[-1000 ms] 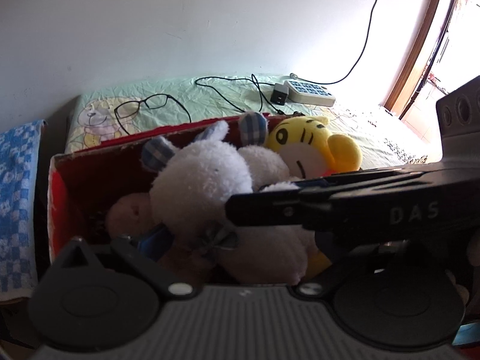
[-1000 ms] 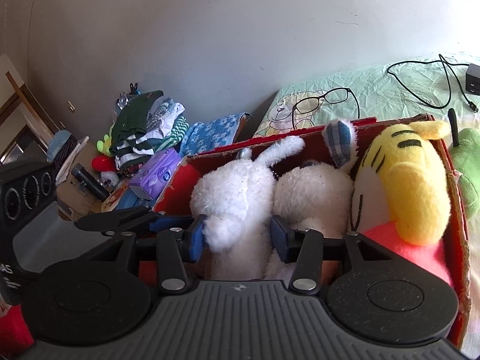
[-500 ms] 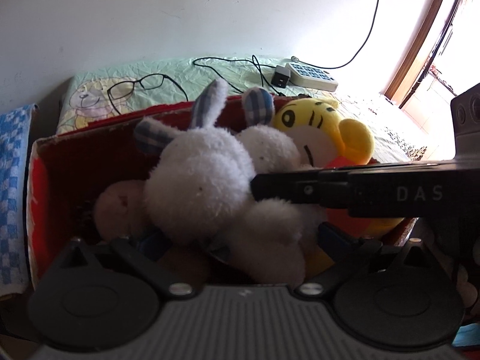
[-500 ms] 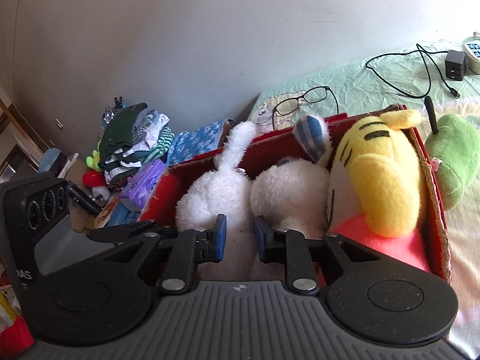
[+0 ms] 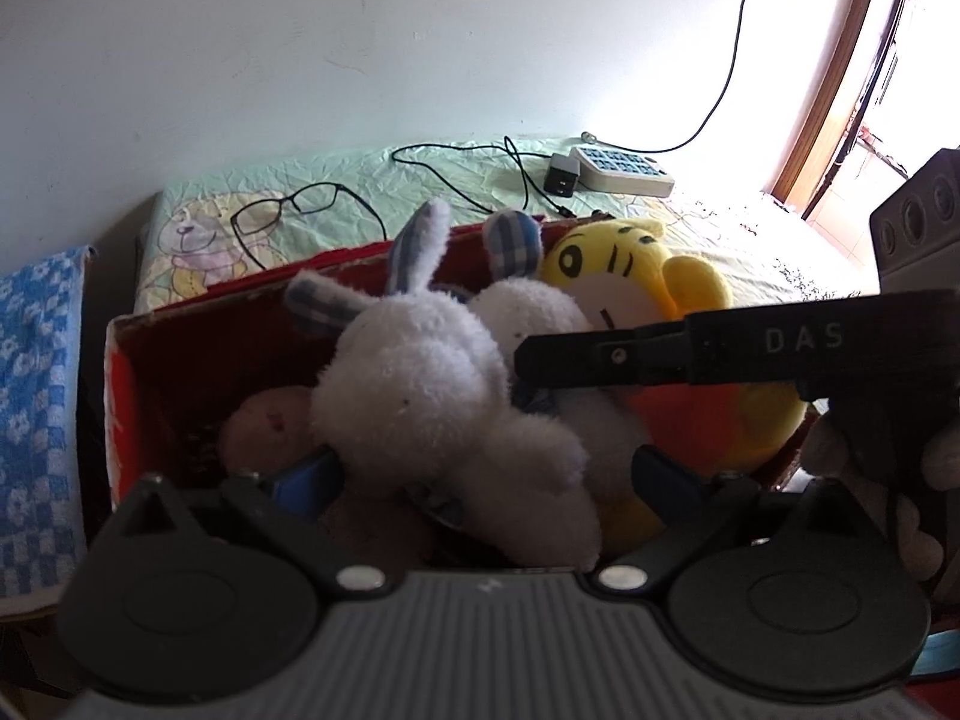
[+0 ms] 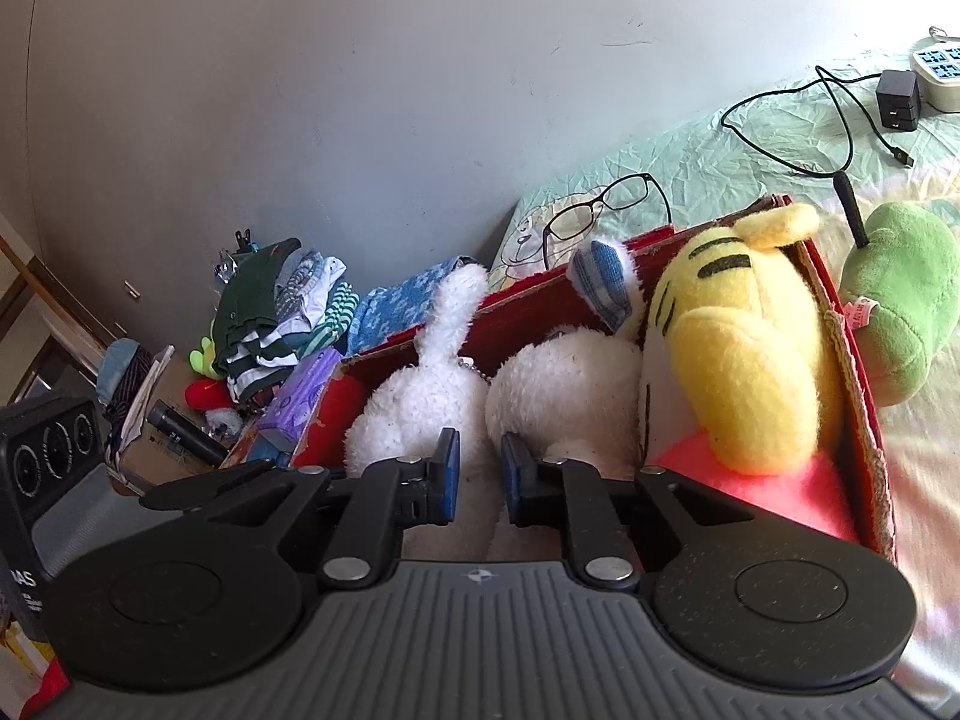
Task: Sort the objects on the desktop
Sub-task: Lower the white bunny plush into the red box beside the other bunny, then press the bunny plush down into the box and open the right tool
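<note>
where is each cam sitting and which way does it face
Left wrist: on the left gripper, looking down into the red box at the white bunny; own wide-spread fingers and the right gripper's finger show.
Right wrist: on the right gripper, facing the box's right side; its nearly closed, slightly opening pads pinch white plush.
Shared: box, bunny, yellow tiger, glasses.

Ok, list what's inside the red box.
The red box holds a white plush rabbit, a second white plush, a yellow tiger plush and a pinkish plush low down. Anything underneath is covered.
</note>
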The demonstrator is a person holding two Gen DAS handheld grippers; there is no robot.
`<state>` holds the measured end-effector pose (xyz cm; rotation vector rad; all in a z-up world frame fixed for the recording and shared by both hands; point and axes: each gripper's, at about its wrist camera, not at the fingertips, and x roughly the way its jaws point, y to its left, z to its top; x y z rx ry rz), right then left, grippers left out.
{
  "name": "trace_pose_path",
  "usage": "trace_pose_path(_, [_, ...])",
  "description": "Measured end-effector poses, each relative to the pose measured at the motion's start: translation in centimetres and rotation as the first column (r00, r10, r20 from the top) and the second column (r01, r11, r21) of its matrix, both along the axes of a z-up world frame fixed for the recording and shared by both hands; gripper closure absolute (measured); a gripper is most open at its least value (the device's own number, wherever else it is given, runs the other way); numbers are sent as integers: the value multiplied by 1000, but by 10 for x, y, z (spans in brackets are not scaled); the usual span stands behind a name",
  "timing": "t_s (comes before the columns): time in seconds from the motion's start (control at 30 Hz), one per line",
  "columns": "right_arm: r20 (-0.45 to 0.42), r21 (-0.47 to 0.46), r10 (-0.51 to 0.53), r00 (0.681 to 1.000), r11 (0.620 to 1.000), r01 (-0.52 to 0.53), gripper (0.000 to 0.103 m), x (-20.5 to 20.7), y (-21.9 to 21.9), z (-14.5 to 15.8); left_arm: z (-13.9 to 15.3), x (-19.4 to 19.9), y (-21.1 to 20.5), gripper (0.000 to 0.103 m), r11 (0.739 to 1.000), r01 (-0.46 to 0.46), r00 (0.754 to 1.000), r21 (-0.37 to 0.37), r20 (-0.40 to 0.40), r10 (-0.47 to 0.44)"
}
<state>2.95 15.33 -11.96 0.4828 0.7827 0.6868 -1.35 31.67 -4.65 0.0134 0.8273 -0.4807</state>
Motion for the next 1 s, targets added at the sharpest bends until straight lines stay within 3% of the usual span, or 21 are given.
trace_pose_path(0.63, [10, 15, 13, 1000, 1000, -13, 83, 1, -1, -1, -9, 33, 1, 0, 998, -18, 997, -62, -82, 13])
trace_pose_path(1.0, [12, -23, 9, 1000, 1000, -9, 88, 2, -3, -8, -6, 30, -8, 0, 998, -65, 992, 12, -105, 66])
